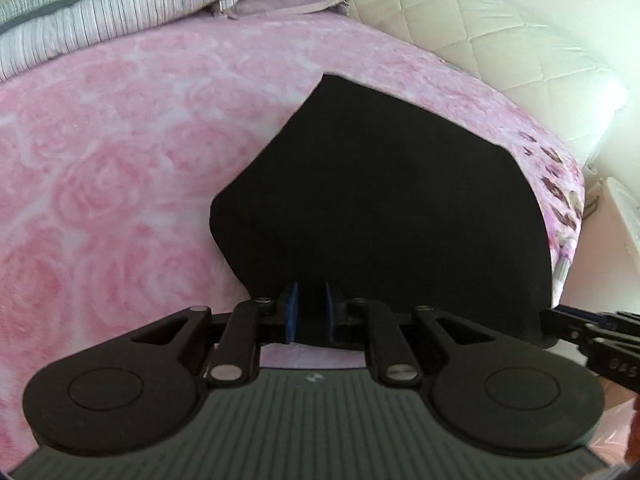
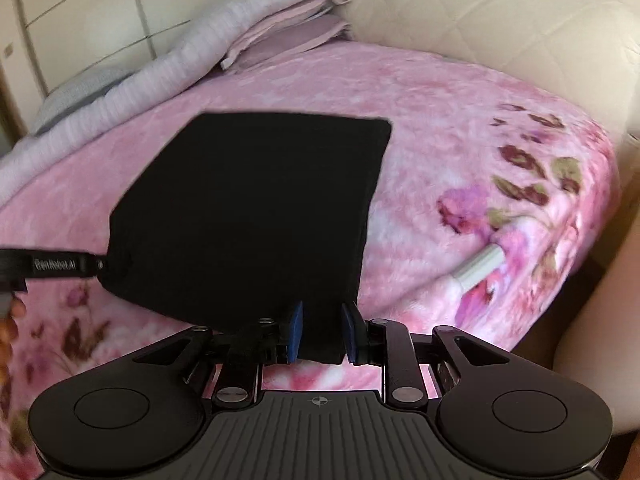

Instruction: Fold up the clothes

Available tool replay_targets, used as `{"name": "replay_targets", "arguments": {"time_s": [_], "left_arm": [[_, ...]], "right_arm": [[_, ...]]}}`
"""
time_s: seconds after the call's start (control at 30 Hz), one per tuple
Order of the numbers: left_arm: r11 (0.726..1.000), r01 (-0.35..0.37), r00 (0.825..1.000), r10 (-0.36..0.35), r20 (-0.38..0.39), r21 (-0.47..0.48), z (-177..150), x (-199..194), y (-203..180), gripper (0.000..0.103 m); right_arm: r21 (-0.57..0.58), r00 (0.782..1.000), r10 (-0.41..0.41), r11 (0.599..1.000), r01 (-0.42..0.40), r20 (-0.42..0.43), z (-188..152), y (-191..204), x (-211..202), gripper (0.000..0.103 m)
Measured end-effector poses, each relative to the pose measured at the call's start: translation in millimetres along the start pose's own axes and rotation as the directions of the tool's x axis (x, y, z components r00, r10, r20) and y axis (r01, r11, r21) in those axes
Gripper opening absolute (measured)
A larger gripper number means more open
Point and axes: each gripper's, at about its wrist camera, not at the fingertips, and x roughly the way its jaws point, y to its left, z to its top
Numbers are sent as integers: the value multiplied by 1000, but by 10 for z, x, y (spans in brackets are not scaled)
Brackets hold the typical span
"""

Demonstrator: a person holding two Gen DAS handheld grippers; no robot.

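- Left gripper [image 1: 311,312] pinches the near edge of the black cloth [image 1: 384,200] at 6 o'clock.
- Cloth hangs over the pink bed [image 1: 120,160], seemingly folded to 1 compact panel.
- Right gripper [image 2: 322,334] pinches the other near corner; laying flat probably remains.

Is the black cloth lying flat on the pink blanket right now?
No, the black cloth hangs lifted above the pink blanket, held at its near edge.

Garment [image 1: 380,200] on bed [image 1: 120,160]; folded bedding [image 1: 100,12] behind, headboard [image 1: 500,40] right.
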Motion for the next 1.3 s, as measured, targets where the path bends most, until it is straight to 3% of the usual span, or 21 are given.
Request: {"name": "replay_targets", "arguments": {"time_s": [0.23,0.4,0.5,0.63,0.83,1.3], "left_arm": [[1000,-15,999,14,49,14,-3,-321,-79,12],[997,-70,995,72,-76,27,-98,-101,-116,12],[999,-46,999,46,-20,-6,-148,-347,-116,13],[999,-45,999,46,28,-18,-185,-701,-166,17],[999,-45,996,46,76,-25,-253,-1176,-215,23],[995,-103,976,99,192,8,-607,-2062,-378,33]], "right_arm": [[-12,1000,-4,1000,5,23,31,124,-213,24],[-46,998,-55,998,53,-37,-39,220,-46,24],[-26,1000,-13,1000,13,19,-24,249,-310,24],[-43,999,-21,999,23,48,-17,328,-546,24],[-44,998,5,999,-2,56,-83,440,-807,24],[-56,994,-15,998,21,108,-406,561,-1492,26]]}}
